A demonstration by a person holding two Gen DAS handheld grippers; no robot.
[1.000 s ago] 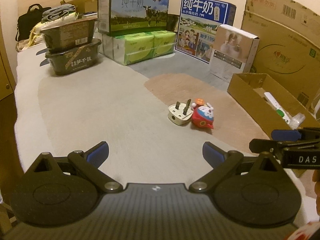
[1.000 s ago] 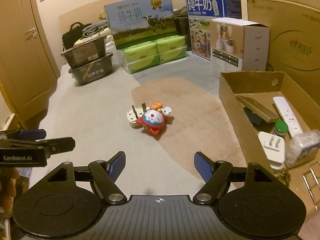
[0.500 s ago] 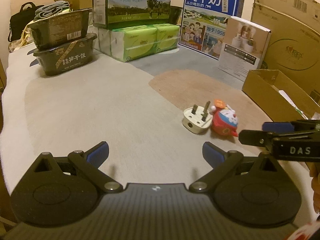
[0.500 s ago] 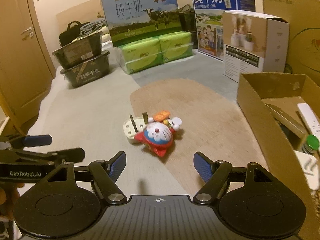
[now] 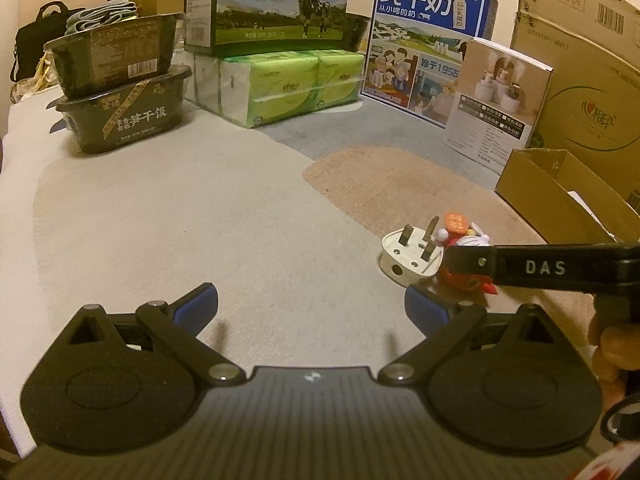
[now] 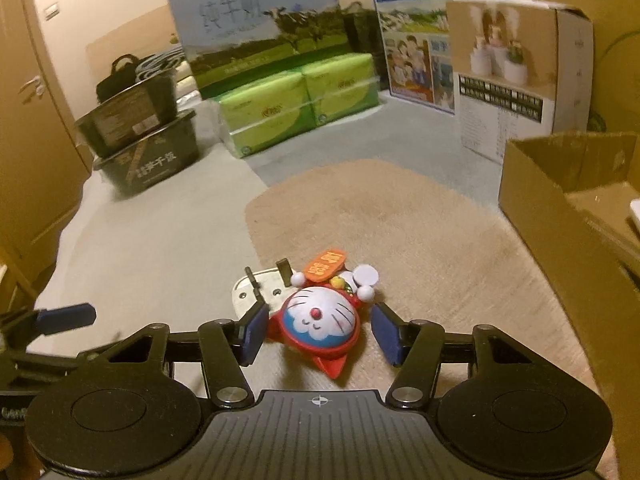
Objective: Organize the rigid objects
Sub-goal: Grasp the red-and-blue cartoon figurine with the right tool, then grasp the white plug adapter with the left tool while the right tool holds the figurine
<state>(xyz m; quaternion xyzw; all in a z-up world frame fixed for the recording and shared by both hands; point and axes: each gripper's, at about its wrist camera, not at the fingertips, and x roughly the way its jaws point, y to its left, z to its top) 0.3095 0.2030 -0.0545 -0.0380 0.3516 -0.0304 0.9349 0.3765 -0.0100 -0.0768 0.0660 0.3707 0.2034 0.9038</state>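
A red and blue cat figurine (image 6: 320, 320) lies on the beige rug, touching a white three-pin plug (image 6: 256, 288) on its left. My right gripper (image 6: 320, 334) straddles the figurine with its jaws closing; a narrow gap still shows between each blue pad and the toy. In the left wrist view one of the right gripper's fingers (image 5: 520, 268) hides most of the figurine (image 5: 466, 282), and the plug (image 5: 412, 256) sits just left of it. My left gripper (image 5: 310, 310) is open over bare carpet, with nothing between its fingers.
An open cardboard box (image 6: 560, 220) stands on the right. At the back are stacked black food trays (image 5: 120, 92), green tissue packs (image 5: 288, 84), milk cartons (image 5: 424, 40) and a white product box (image 5: 496, 100). A wooden door (image 6: 28, 120) is on the left.
Both grippers moved forward and lower towards the figurine and plug. The right jaws narrowed and now flank the figurine. The right finger now covers the toy in the left view.
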